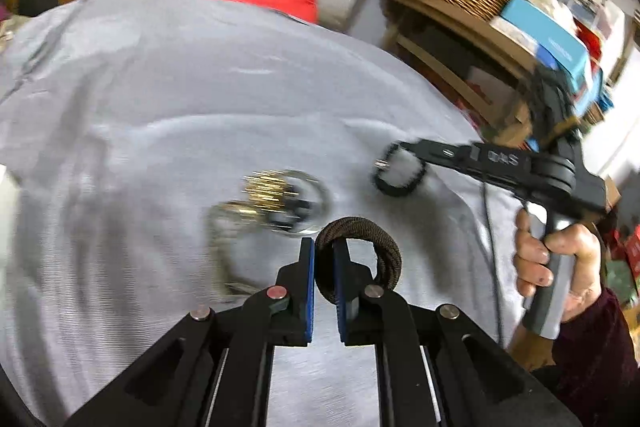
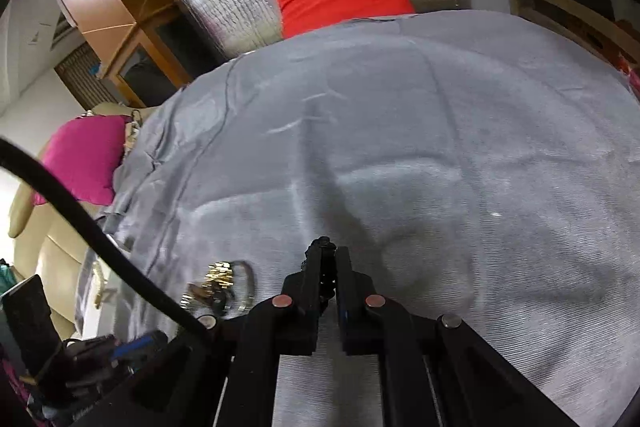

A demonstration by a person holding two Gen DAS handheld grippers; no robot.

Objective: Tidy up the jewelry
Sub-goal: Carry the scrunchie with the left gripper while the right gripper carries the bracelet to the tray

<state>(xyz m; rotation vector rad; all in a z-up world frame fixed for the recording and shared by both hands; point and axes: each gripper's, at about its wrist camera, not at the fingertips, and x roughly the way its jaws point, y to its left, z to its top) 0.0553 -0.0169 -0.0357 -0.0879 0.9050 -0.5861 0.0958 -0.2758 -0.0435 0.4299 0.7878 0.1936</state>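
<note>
Left wrist view, from left to right: ahead and to the left of the left gripper lies a blurred heap of jewelry, gold and silver pieces tangled on the grey cloth. The gripper itself is clamped on a dark braided bracelet, its pads pinching one side of the loop while the rest hangs free to the right. Further right, the right gripper pinches a black beaded bracelet at its rim, with a person's hand on the handle. In the right wrist view that gripper's jaws stand nearly together on the black beads.

Both bracelets look light and limp, so a pinch across the band holds them well. I judge the heap trickier: slippery, thin, likely snagged together, best taken by a single ring
</note>
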